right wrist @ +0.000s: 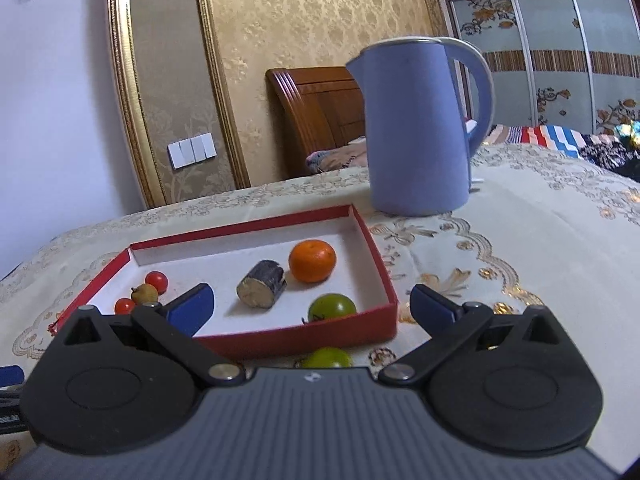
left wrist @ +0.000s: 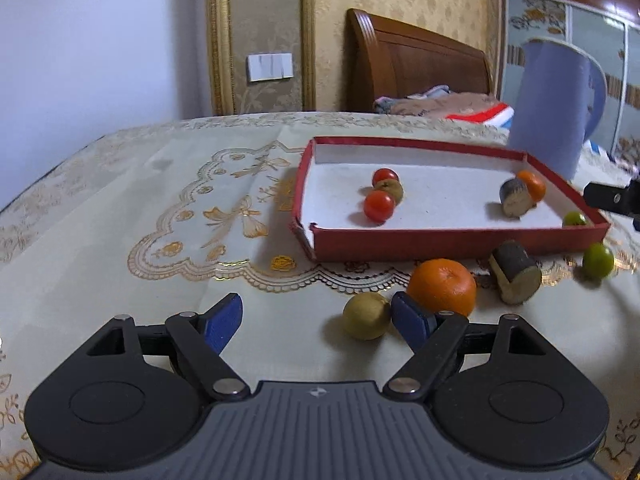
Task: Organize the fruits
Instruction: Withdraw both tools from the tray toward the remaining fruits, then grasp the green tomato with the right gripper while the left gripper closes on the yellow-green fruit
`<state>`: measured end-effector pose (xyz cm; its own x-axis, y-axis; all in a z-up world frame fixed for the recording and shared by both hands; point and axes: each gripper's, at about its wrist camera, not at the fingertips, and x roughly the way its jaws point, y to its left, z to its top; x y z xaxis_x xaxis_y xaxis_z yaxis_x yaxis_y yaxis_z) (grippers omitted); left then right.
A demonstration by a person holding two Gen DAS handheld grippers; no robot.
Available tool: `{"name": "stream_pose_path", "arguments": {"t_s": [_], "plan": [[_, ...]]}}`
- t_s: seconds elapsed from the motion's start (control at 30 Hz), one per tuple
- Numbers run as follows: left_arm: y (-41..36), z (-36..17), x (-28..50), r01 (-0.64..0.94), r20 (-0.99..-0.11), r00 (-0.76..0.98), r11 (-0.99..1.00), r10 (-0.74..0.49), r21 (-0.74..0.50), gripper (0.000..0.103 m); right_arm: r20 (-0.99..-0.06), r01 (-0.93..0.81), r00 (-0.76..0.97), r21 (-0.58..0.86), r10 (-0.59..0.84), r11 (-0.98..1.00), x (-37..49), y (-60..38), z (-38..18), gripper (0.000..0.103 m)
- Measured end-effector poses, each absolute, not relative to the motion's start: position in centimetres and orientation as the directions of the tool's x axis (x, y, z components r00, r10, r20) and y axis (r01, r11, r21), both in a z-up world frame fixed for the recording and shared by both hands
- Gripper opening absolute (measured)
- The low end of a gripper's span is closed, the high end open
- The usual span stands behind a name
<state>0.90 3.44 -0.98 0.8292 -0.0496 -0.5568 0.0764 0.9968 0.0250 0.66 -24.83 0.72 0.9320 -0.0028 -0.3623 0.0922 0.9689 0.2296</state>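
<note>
A red tray [left wrist: 460, 240] with a white floor holds two red tomatoes [left wrist: 379, 206], a small brown fruit [left wrist: 390, 189], a dark cut stub [left wrist: 515, 197], an orange [left wrist: 533, 185] and a green fruit [left wrist: 575, 219]. On the cloth in front lie a yellow-brown round fruit [left wrist: 366, 316], a large orange [left wrist: 442, 286], a second stub [left wrist: 516, 272] and a green fruit [left wrist: 597, 261]. My left gripper [left wrist: 316, 320] is open and empty, its right finger between the yellow-brown fruit and the orange. My right gripper [right wrist: 312, 304] is open and empty over the tray's [right wrist: 312, 336] near wall.
A blue kettle [right wrist: 416, 128] stands behind the tray on the patterned tablecloth [left wrist: 160, 220]. A wooden headboard [left wrist: 416, 64] and bedding lie beyond the table. The right gripper's tip shows at the right edge of the left wrist view [left wrist: 612, 198].
</note>
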Motion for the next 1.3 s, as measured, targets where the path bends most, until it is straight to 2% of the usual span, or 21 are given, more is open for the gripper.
{"name": "stream_pose_path", "arguments": {"t_s": [0.13,0.3,0.47,0.6,0.73,0.97,1.03,1.2,1.3], "plan": [[3.1,-1.4,1.7,0.086,-0.601,0.798,0.995,-0.043,0.043,0.081,-0.370,0.118,0.929,0.268,-0.011,0.956,-0.4,-25.9,0.5,0.103],[2.7,-1.4,1.6,0.101,-0.597,0.801,0.993,-0.046,0.059,0.081,-0.364,0.129,0.931,0.255,-0.028,0.958,-1.6,-26.9,0.4,0.103],[2.5,-1.2,1.6,0.129,-0.583,0.809,0.990,-0.069,0.063,0.073,-0.368,0.148,0.929,0.296,-0.030,0.944,-3.1,-28.9,-0.3,0.103],[1.9,-0.9,1.4,0.150,-0.554,0.829,0.985,-0.075,0.091,0.073,-0.400,0.167,0.916,0.342,-0.018,0.925,-3.6,-30.8,-1.0,0.103],[2.0,-1.3,2.1,0.170,-0.591,0.801,0.983,-0.094,0.073,0.073,-0.444,0.146,0.896,0.290,-0.002,0.946,-3.7,-31.1,-1.3,0.103],[2.0,-1.3,2.1,0.177,-0.593,0.798,0.982,-0.106,0.063,0.070,-0.469,0.085,0.883,0.109,-0.025,0.990,-3.6,-28.5,-0.7,0.103],[2.1,-1.4,2.1,0.177,-0.594,0.798,0.982,-0.107,0.061,0.070,-0.473,0.057,0.881,0.070,-0.018,0.996,-3.2,-27.6,-0.6,0.094],[2.2,-1.4,2.2,0.177,-0.595,0.795,0.983,-0.113,0.051,0.070,-0.509,0.042,0.860,0.044,-0.014,0.998,-1.1,-26.4,-0.6,0.088],[2.2,-1.4,2.1,0.181,-0.594,0.796,0.982,-0.115,0.052,0.068,-0.553,0.031,0.833,0.069,0.012,0.997,0.5,-26.2,-0.9,0.080]]}}
